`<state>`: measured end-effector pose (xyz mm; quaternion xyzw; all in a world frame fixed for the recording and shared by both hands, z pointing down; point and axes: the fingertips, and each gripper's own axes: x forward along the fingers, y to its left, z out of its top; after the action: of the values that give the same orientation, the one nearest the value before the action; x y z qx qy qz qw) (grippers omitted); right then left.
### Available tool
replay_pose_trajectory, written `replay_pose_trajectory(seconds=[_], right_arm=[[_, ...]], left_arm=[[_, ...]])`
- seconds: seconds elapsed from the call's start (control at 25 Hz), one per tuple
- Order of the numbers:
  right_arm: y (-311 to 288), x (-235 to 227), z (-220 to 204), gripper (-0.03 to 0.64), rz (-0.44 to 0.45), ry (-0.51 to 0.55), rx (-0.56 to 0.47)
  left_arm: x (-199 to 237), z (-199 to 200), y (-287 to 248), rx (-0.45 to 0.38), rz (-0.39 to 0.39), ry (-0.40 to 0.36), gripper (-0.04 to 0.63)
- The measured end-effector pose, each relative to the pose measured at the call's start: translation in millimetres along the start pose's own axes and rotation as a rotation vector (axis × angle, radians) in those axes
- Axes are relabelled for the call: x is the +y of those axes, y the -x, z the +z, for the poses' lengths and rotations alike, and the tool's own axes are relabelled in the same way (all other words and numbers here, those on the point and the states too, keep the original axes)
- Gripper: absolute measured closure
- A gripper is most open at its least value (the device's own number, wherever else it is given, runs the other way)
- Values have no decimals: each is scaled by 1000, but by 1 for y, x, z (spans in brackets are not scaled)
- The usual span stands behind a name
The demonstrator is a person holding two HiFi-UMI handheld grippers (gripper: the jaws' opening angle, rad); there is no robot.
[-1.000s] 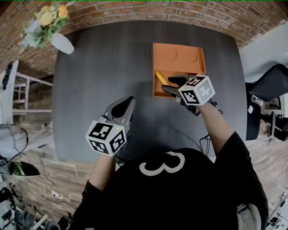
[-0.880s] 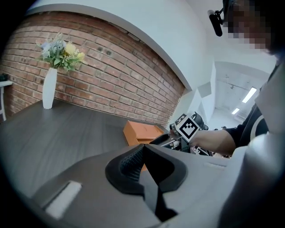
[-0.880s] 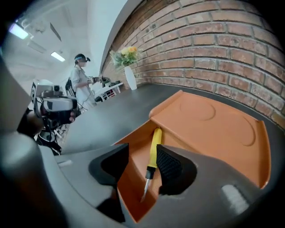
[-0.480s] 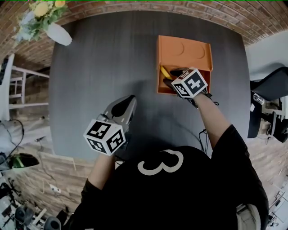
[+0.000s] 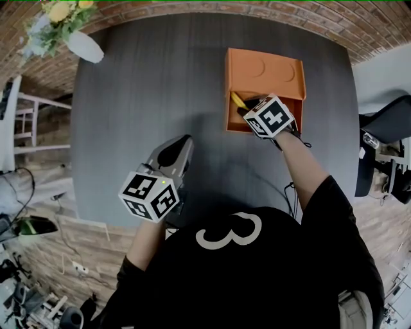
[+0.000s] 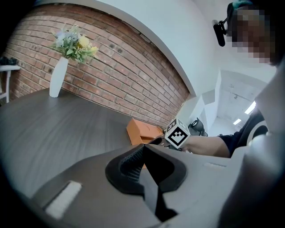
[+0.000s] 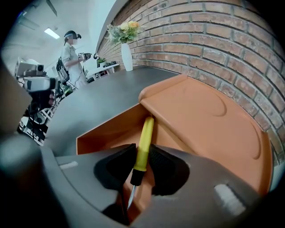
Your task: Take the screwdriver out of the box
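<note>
An open orange box [image 5: 263, 67] sits at the table's far right, its lid folded back. Inside lies a screwdriver [image 5: 237, 101] with a yellow handle and a black collar. My right gripper [image 5: 248, 112] reaches down into the box. Its jaws have just been closing, and in the right gripper view [image 7: 141, 162] the pads press both sides of the yellow handle [image 7: 143, 144], the blade pointing back toward the camera. The box's near wall [image 7: 107, 129] and lid [image 7: 209, 116] fill that view. My left gripper [image 5: 182, 144] hovers over the table's near middle, shut and empty [image 6: 142, 149].
A white vase of flowers [image 5: 82, 44] stands at the dark table's [image 5: 148, 96] far left corner. A brick wall [image 5: 212, 9] runs behind the table. A black chair [image 5: 385, 122] is off the right edge. A person [image 7: 71, 55] stands far off past the table.
The right gripper has dropped into the orange box and its jaws have closed on the yellow handle. The left gripper has stayed where it was.
</note>
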<state>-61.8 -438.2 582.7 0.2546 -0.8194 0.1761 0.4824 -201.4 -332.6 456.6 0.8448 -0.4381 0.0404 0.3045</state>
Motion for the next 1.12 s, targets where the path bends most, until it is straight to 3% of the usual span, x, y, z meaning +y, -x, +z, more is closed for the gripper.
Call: replay_pose_trajectory(seconds=[0.44,0.76,1.12], right_arm=[[5,-6,-4,538,-32,23,1],[29,4,0,538,-92,146,-26],[102,18,11,538,-133,136,-227]], left_arm=[[-5,5,20,-32,53,9,580],[-24,13,42,-91,91,13,580],[-75,13,57,-125,65,-22,580]])
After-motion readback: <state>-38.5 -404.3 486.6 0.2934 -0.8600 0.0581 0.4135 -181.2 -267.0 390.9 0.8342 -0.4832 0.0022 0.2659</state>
